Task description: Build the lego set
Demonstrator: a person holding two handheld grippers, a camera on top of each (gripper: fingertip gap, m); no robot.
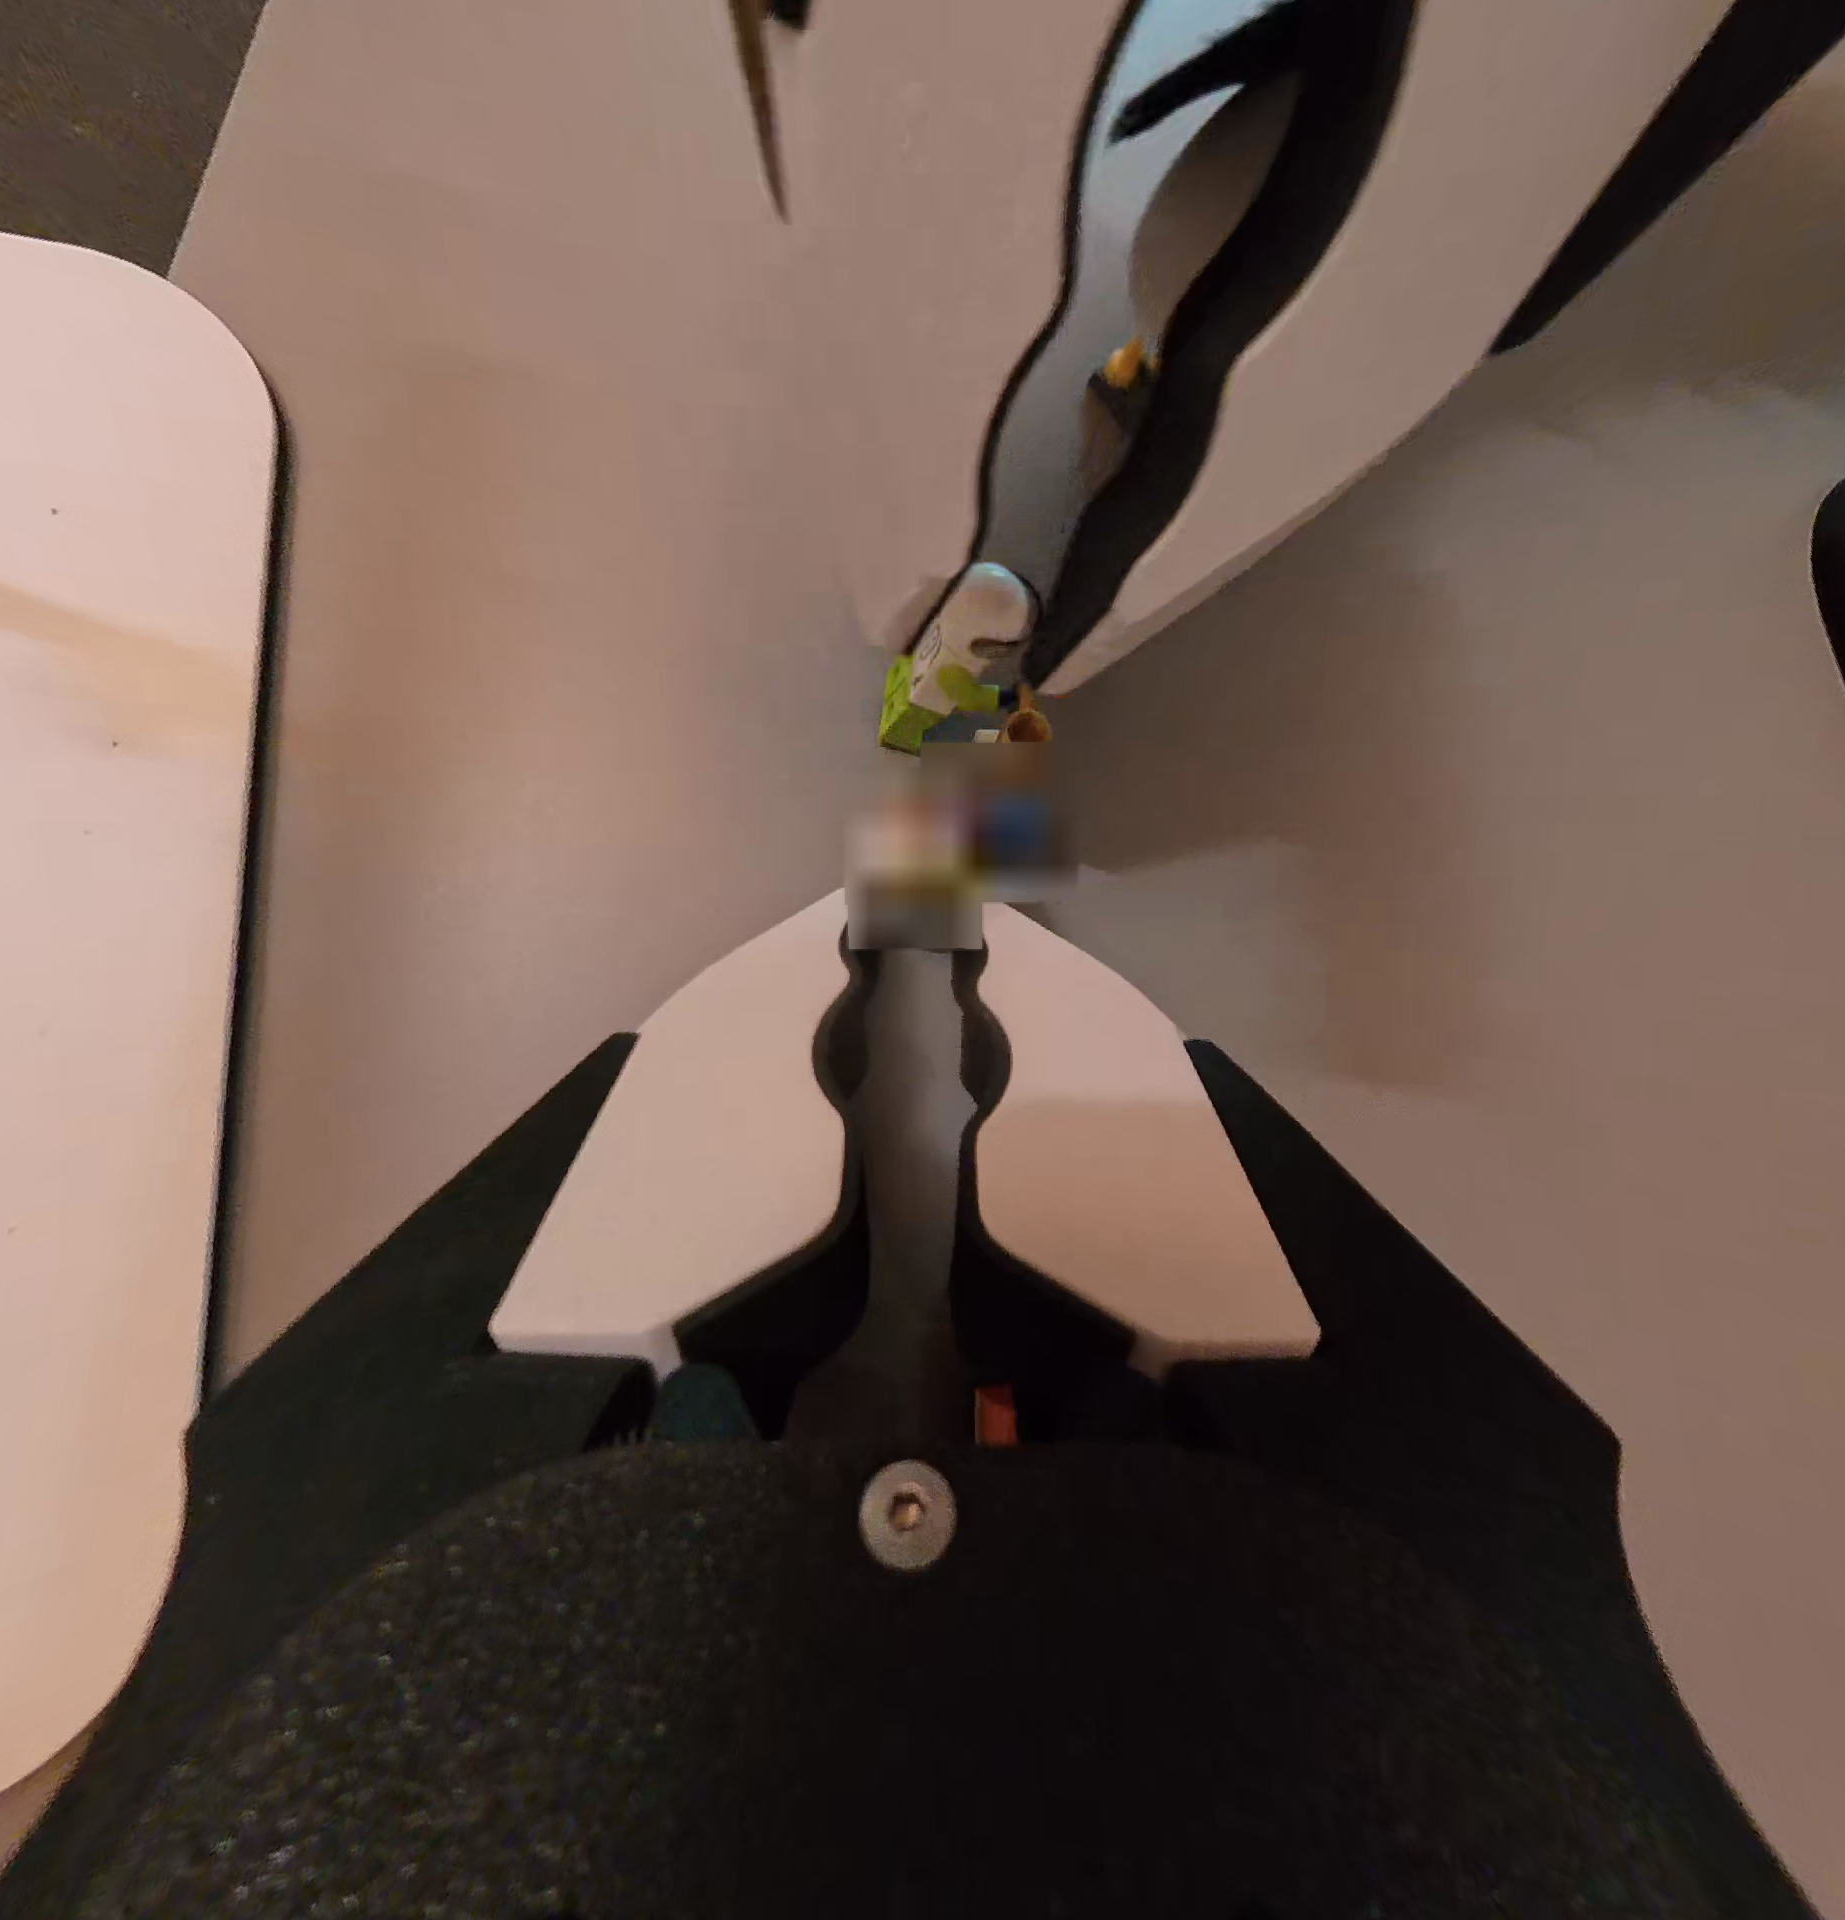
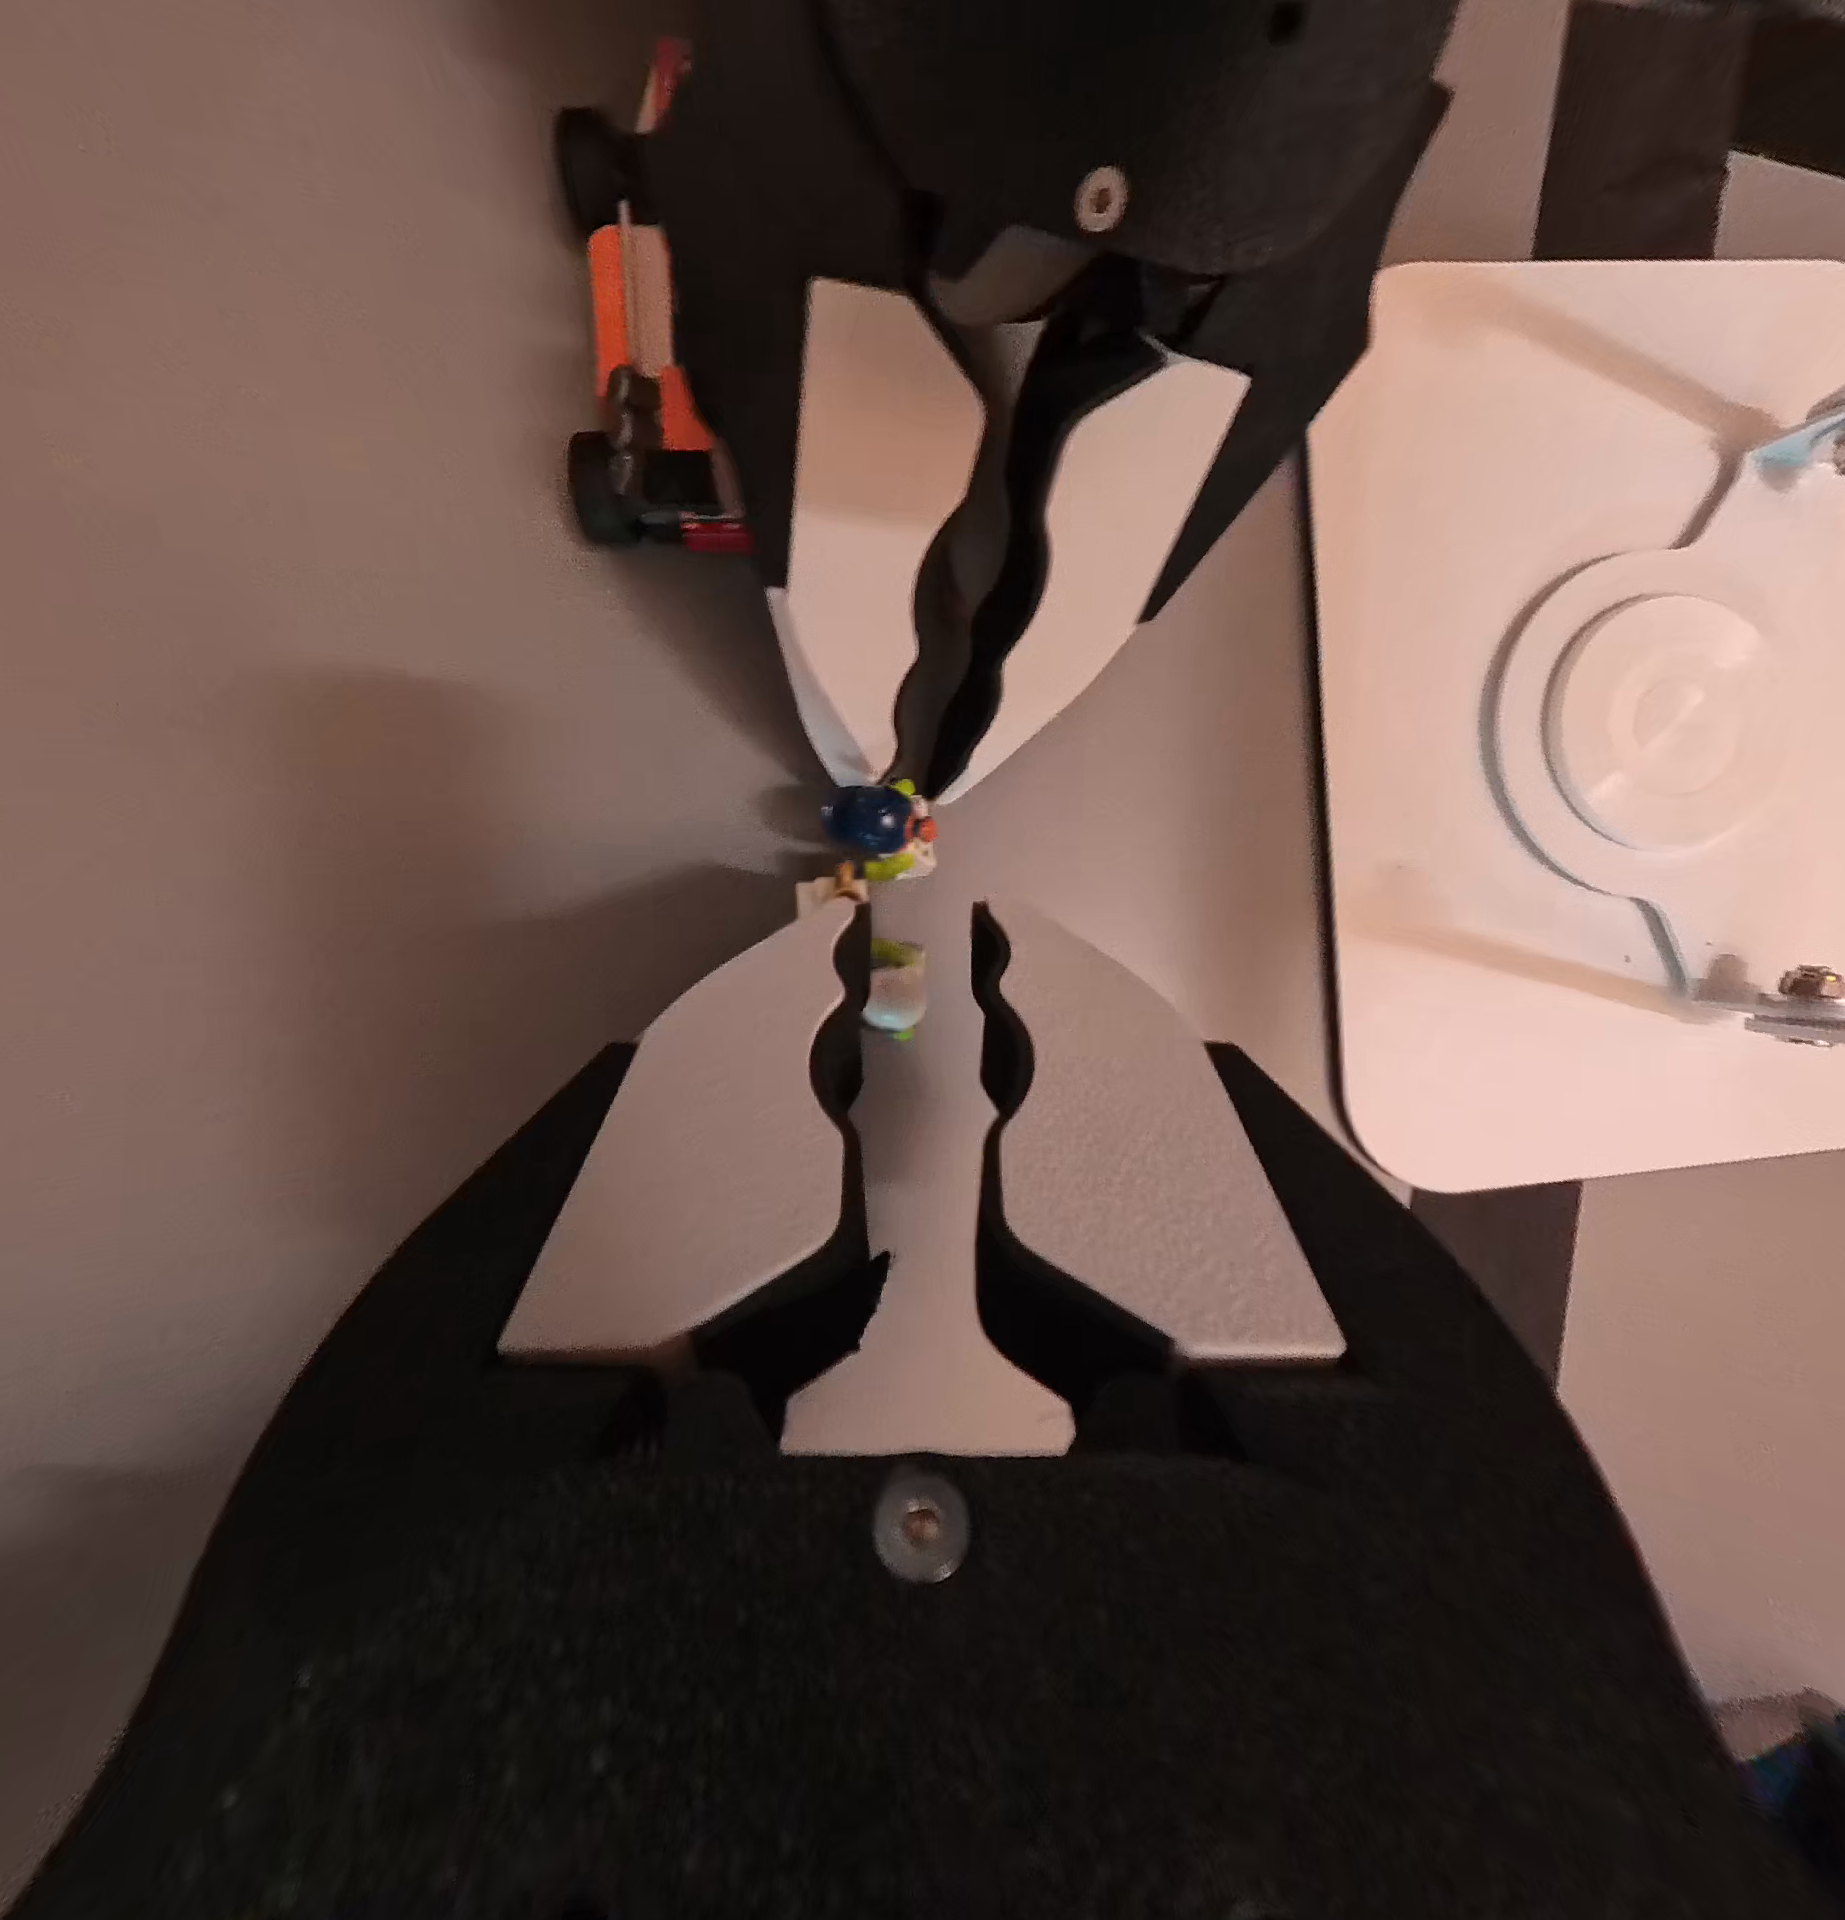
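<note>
At mid-frame in both views we had the left gripper clenched on the minifigure, while our right gripper stood released, a small green and clear piece between its fingers, whether touching them we could not tell. The car sat upper left in the right view. To do this well, we judged, the left should hold steady while the right closed squarely and pressed straight.

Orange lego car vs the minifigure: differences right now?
Orange lego car lies untouched on the table; minifigure is pinched at the tips of the left hand-held gripper. Car is larger, with black wheels; minifigure has a dark blue helmet and lime parts. Both are lego builds.
</note>
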